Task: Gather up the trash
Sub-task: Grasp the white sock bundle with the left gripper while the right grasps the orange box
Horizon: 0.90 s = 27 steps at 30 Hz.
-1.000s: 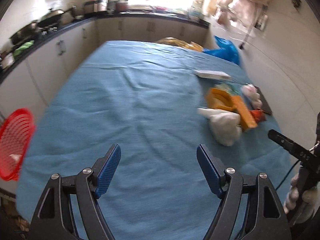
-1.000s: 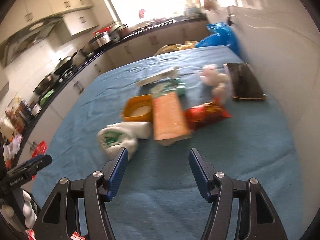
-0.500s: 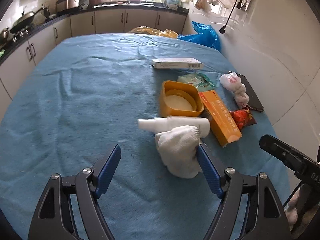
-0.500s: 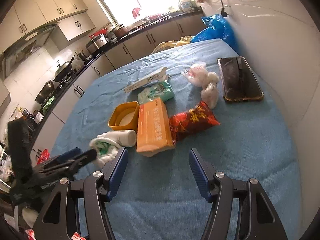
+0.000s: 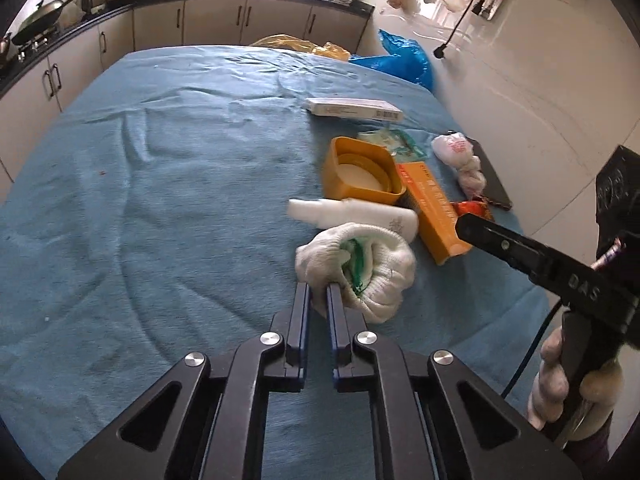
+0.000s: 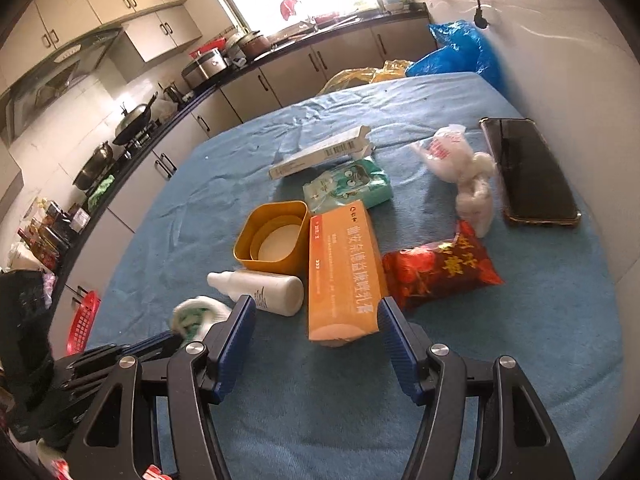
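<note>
My left gripper (image 5: 318, 292) is shut on the near edge of a crumpled white and green cloth wad (image 5: 360, 264), which lies on the blue tablecloth (image 5: 160, 200). My right gripper (image 6: 316, 320) is open, its jaws on either side of the near end of an orange carton (image 6: 342, 272). The wad also shows in the right wrist view (image 6: 196, 316). A white bottle (image 6: 260, 290), a yellow tub (image 6: 276, 238), a red snack bag (image 6: 440, 268), a green tissue pack (image 6: 348, 186), a white flat box (image 6: 320, 152) and a knotted white bag (image 6: 464, 176) lie around the carton.
A dark phone (image 6: 528, 172) lies by the wall at the table's right edge. A red basket (image 6: 82, 320) sits off the table's left side. Blue and yellow plastic bags (image 5: 400, 60) sit at the far end. Kitchen counters run along the left and back.
My left gripper moved forward to the cloth wad and shut on its edge. My right gripper moved closer to the orange carton and stayed open.
</note>
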Each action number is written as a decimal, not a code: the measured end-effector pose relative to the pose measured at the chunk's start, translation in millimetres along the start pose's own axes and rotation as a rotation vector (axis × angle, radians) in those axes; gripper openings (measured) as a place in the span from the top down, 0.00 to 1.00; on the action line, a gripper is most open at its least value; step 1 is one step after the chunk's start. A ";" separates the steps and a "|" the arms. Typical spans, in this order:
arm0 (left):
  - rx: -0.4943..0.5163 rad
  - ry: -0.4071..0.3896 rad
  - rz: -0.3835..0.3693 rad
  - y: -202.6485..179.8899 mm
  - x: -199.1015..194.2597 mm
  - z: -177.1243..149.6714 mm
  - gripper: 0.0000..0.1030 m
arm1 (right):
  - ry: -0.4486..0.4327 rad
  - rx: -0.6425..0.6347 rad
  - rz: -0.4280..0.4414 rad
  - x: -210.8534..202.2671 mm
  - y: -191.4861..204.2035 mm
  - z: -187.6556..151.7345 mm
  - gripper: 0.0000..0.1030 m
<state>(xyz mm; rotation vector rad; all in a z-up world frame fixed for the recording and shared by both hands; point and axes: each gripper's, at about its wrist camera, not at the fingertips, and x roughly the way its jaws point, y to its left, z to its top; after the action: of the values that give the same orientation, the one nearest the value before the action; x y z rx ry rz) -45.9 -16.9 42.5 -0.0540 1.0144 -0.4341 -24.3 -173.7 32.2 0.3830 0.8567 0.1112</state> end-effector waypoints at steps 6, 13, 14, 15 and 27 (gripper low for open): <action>-0.025 0.000 -0.002 12.1 1.7 -4.4 0.87 | 0.039 -0.069 -0.084 30.4 3.6 15.6 0.35; -0.052 -0.084 -0.009 16.7 -6.2 -0.8 0.39 | 0.029 -0.098 -0.111 38.9 8.2 16.0 0.34; -0.055 -0.089 -0.018 16.6 -5.9 0.9 0.36 | 0.028 -0.095 -0.108 38.4 6.7 15.8 0.34; -0.057 -0.092 -0.024 16.4 -5.1 2.0 0.33 | 0.031 -0.092 -0.104 38.4 6.1 15.8 0.34; -0.073 -0.018 -0.154 -6.1 36.8 9.8 0.24 | 0.047 -0.111 -0.123 35.7 10.1 9.7 0.34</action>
<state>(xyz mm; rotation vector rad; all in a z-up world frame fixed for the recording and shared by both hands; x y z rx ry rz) -23.2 -37.8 19.5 -0.2025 1.0114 -0.5363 6.9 -158.2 16.1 0.2240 0.9140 0.0541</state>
